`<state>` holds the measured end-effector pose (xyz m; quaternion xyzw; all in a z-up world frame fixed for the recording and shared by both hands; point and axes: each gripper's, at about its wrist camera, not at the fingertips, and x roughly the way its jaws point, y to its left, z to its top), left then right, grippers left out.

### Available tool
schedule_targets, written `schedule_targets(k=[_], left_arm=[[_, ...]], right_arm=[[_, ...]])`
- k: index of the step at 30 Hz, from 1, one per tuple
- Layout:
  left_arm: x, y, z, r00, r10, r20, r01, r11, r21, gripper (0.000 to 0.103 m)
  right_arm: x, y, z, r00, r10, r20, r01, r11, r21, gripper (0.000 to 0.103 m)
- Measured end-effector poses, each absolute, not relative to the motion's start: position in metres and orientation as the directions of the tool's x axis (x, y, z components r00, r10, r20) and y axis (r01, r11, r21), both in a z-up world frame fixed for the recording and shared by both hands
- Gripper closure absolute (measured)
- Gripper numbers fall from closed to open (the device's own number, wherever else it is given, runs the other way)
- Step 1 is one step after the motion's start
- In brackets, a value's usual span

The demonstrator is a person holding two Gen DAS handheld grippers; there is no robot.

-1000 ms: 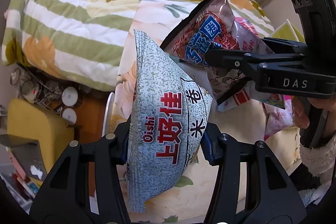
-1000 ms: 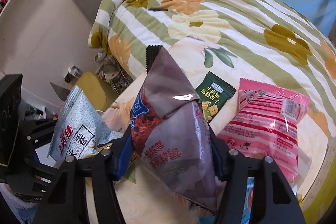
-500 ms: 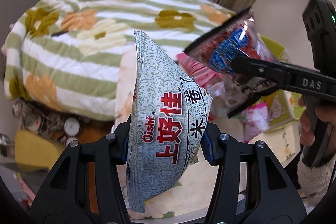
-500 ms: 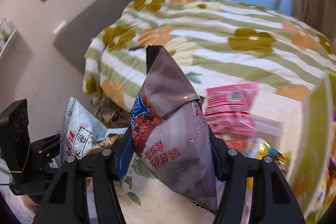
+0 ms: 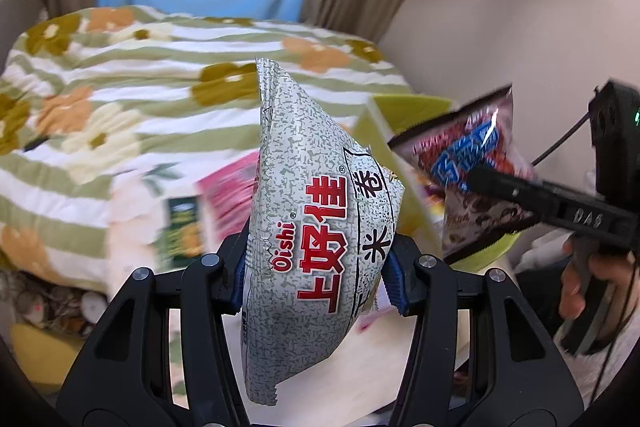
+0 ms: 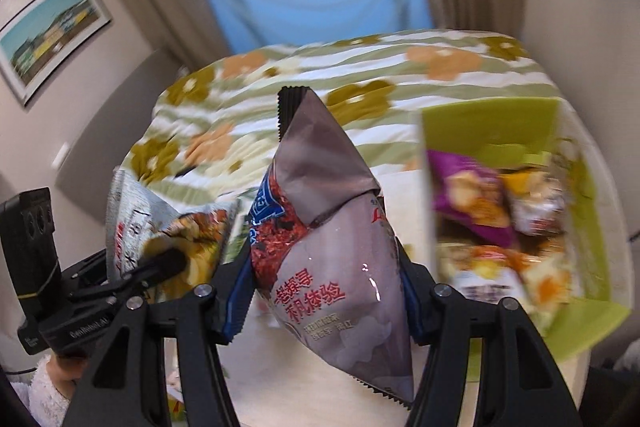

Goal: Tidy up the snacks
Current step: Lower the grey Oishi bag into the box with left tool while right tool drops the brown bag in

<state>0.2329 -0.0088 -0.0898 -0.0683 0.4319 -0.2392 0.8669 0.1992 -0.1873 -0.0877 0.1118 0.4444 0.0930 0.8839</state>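
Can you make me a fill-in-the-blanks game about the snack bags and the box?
1. The left gripper squeezes a speckled ____ bag.
2. The right gripper squeezes a ____ bag.
3. The snack box is ____.
4. A ____ bag lies inside it.

Missing words: white; grey; green; purple

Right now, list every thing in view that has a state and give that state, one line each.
left gripper: shut on the grey speckled bag
grey speckled bag: sealed, held upright off the bed
right gripper: shut on the purple-grey bag
purple-grey bag: sealed, held upright
green box: open, snack packs inside
pink packet: lying on the bed
dark green packet: lying on the bed
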Motion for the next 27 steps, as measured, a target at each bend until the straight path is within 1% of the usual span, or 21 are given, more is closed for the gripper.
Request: schedule_targets(k=[5,9,16,19,20,22,23,24,27], left_arm=[[0.243,-0.085,-0.086,0.496,-0.504,-0.707,0.379,0.858,-0.346,0.054],[0.254,-0.149,-0.089,0.481,-0.511,-0.713,0.386,0.853,-0.351,0.054],[0.286,-0.244,-0.114,0.438,-0.514,-0.738,0.384,0.849,-0.364,0.054],[0.297,-0.272,-0.129,0.405,-0.497,-0.768,0.376,0.856,-0.356,0.053],[0.300,-0.278,-0.136,0.391,-0.485,-0.782,0.371,0.861,-0.348,0.047],[0.303,-0.290,-0.146,0.378,-0.453,-0.808,0.353,0.877,-0.326,0.026],[0.303,-0.292,-0.149,0.383,-0.438,-0.814,0.342,0.885,-0.316,0.007],[0.301,-0.292,-0.150,0.400,-0.426,-0.811,0.324,0.894,-0.309,0.000],[0.298,-0.286,-0.153,0.399,-0.407,-0.822,0.293,0.906,-0.306,0.000]], right_arm=[[0.188,-0.261,-0.083,0.611,0.197,-0.767,0.004,0.968,0.251,0.046],[0.185,-0.314,-0.082,0.615,0.184,-0.767,0.033,0.966,0.258,0.046],[0.196,-0.385,-0.088,0.605,0.190,-0.773,0.039,0.963,0.267,0.046],[0.204,-0.406,-0.090,0.595,0.190,-0.781,0.038,0.964,0.264,0.046],[0.208,-0.414,-0.091,0.589,0.190,-0.785,0.038,0.964,0.262,0.046],[0.213,-0.423,-0.093,0.582,0.198,-0.789,0.031,0.964,0.265,0.046],[0.216,-0.427,-0.093,0.580,0.201,-0.790,0.027,0.964,0.265,0.046],[0.218,-0.430,-0.094,0.577,0.205,-0.791,0.021,0.964,0.265,0.046],[0.225,-0.437,-0.097,0.569,0.220,-0.792,0.007,0.962,0.272,0.046]])
